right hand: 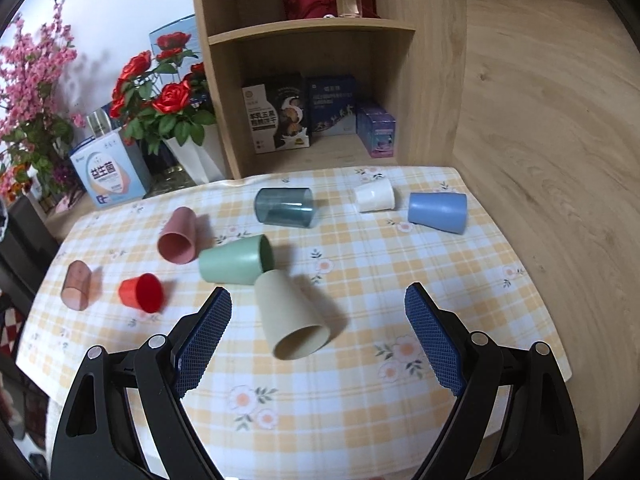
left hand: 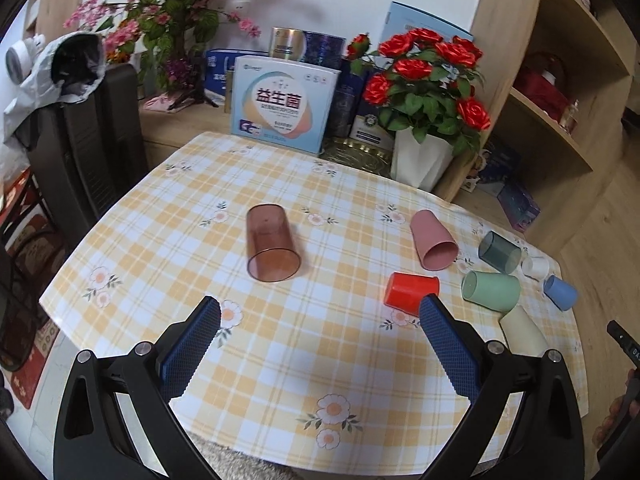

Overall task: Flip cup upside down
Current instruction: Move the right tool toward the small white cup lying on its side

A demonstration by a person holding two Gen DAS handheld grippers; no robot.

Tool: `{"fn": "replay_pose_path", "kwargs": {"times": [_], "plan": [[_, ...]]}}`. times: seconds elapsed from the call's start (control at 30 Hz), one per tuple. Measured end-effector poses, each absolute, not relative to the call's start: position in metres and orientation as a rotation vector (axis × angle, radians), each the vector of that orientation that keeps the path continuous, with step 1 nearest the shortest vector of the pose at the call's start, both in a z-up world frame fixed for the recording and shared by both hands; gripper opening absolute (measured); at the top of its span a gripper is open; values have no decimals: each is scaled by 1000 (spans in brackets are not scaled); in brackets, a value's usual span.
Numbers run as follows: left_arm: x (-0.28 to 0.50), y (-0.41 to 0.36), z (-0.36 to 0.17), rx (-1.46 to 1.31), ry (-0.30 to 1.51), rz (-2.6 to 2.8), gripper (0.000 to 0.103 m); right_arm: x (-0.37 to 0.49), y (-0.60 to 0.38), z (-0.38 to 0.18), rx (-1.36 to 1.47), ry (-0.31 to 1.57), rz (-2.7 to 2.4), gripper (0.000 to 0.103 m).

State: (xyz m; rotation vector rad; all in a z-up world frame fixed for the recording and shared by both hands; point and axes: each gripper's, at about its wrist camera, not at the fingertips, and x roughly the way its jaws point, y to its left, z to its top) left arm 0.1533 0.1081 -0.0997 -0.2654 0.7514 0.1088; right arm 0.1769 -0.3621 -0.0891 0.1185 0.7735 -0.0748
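Note:
Several cups lie on their sides on the checked tablecloth [left hand: 280, 360]. A clear brown cup [left hand: 272, 242] [right hand: 77, 286] lies ahead of my open, empty left gripper [left hand: 320, 306]. A red cup [left hand: 410, 290] [right hand: 142, 293] lies by its right finger. A cream cup [right hand: 292, 316] [left hand: 522, 330] lies between the fingers of my open, empty right gripper [right hand: 318, 296], mouth toward the camera. A green cup [right hand: 236, 260] [left hand: 490, 290], a pink cup [right hand: 178, 236] [left hand: 432, 240], a grey clear cup [right hand: 285, 206] [left hand: 500, 252], a white cup [right hand: 375, 195] and a blue cup [right hand: 438, 212] lie farther off.
A white vase of red roses [left hand: 424, 160] [right hand: 196, 152], boxes [left hand: 282, 106] and pink flowers [left hand: 168, 8] stand behind the table. A wooden shelf unit [right hand: 312, 92] holds boxes at the back right. A black chair [left hand: 92, 152] with a jacket stands at the left.

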Motion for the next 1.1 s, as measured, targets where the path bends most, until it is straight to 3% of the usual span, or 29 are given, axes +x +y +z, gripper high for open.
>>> {"fn": "replay_pose_path", "kwargs": {"times": [0.2, 0.63, 1.1], "plan": [[166, 98, -106, -221, 763, 104, 97, 185, -384, -102, 67, 744, -74, 86], [189, 87, -106, -209, 730, 93, 97, 235, -464, -144, 100, 868, -132, 86], [237, 67, -125, -202, 756, 56, 97, 325, -496, -193, -119, 1125, -81, 85]]}}
